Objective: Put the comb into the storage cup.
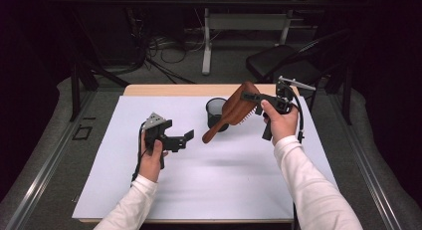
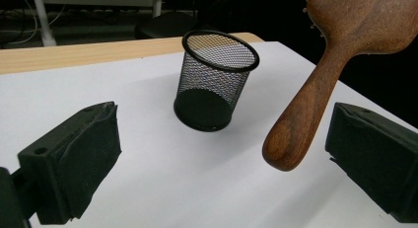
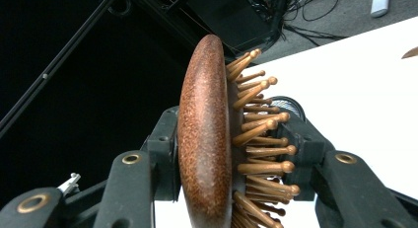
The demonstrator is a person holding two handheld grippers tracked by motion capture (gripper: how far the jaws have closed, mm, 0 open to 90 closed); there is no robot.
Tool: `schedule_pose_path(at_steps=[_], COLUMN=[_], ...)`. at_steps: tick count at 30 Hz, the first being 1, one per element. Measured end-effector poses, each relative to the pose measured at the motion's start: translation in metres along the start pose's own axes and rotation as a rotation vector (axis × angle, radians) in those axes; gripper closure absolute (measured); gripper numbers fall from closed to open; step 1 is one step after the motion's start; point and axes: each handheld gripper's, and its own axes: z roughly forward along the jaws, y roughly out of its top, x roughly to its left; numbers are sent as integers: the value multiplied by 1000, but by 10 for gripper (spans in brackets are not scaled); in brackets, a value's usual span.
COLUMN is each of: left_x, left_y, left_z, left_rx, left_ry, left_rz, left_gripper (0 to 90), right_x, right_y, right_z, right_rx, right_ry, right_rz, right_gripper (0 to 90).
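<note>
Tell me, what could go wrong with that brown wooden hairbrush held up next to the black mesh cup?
The right gripper clamps the brown wooden hairbrush across its back and wooden pins, so it might twist or slip. Its handle hangs close to the black mesh cup; a swing could tip the cup. The open left gripper waits nearby and might bump the handle.

This looks like a lab or recording room: a worktable (image 1: 149,89) covered with a white sheet (image 1: 209,175) stands low in the frame's centre, ringed by dark curtains. Loose cables (image 1: 159,46) lie on grey carpet at upper left, a second desk's leg (image 1: 206,41) rises at top centre, and a black chair (image 1: 283,60) sits upper right.
</note>
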Motion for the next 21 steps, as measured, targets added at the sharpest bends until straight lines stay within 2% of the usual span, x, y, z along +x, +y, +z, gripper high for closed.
schedule_pose_path(at_steps=[21], left_x=[10], left_y=[0], left_z=[-4], left_rx=[9], left_ry=[15], left_rz=[-15], left_gripper=[3], right_x=[-3], right_y=[7], right_z=[-5], right_rx=[-15], right_ry=[-47], right_rz=[-5], right_gripper=[508])
